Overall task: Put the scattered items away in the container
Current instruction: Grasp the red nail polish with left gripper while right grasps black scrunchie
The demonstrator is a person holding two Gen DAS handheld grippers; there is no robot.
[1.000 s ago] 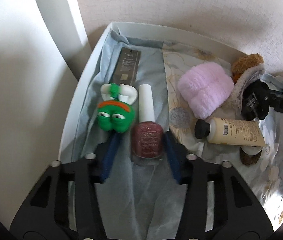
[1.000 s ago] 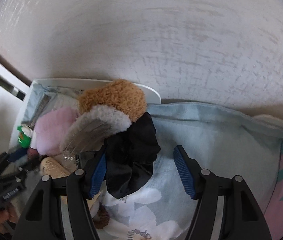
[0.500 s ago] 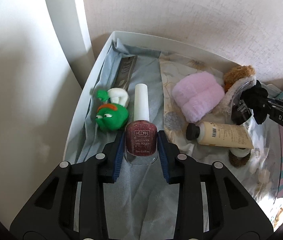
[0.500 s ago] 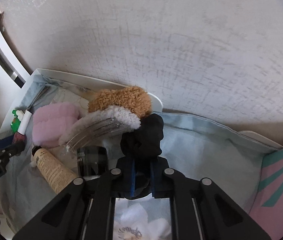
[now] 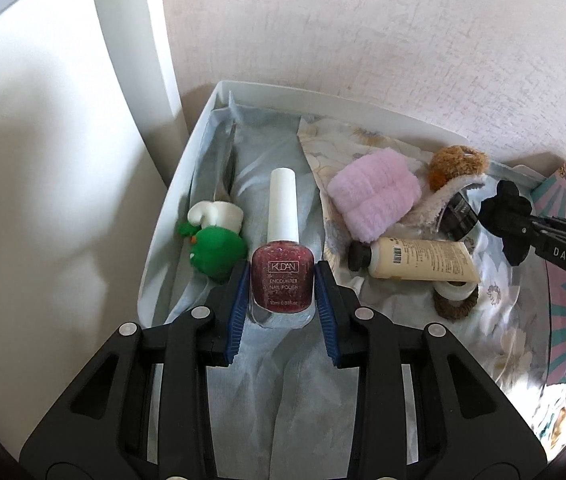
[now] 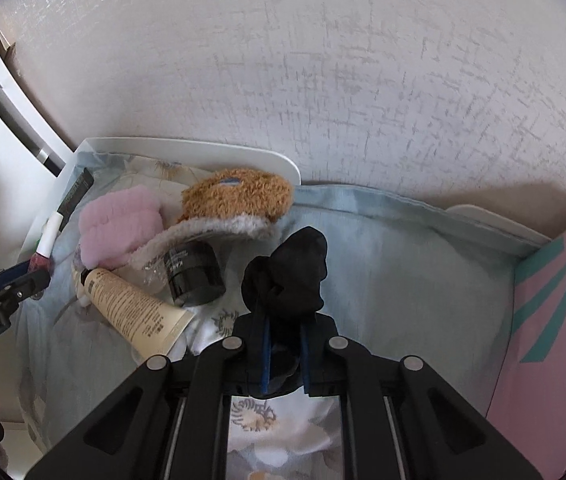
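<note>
My left gripper (image 5: 282,276) is shut on a dark red glitter nail polish bottle (image 5: 282,276) with a white cap, held above the cloth-lined white tray (image 5: 171,208). My right gripper (image 6: 283,344) is shut on a black scrunchie (image 6: 287,276), lifted over the blue cloth; it also shows in the left wrist view (image 5: 509,216). On the cloth lie a green frog toy (image 5: 215,248), a pink fluffy scrunchie (image 5: 375,196), a beige tube (image 5: 419,260), a black jar (image 6: 195,276) and a brown-and-white fluffy headband (image 6: 235,200).
A textured white wall stands right behind the tray. A pink and teal box (image 6: 555,320) stands at the right. A brown hair tie (image 5: 455,304) lies under the tube. A dark flat packet (image 6: 77,192) lies along the tray's left side.
My left gripper closed on the nail polish bottle and lifted it off the cloth. My right gripper closed on the black scrunchie and raised it back from the headband.
</note>
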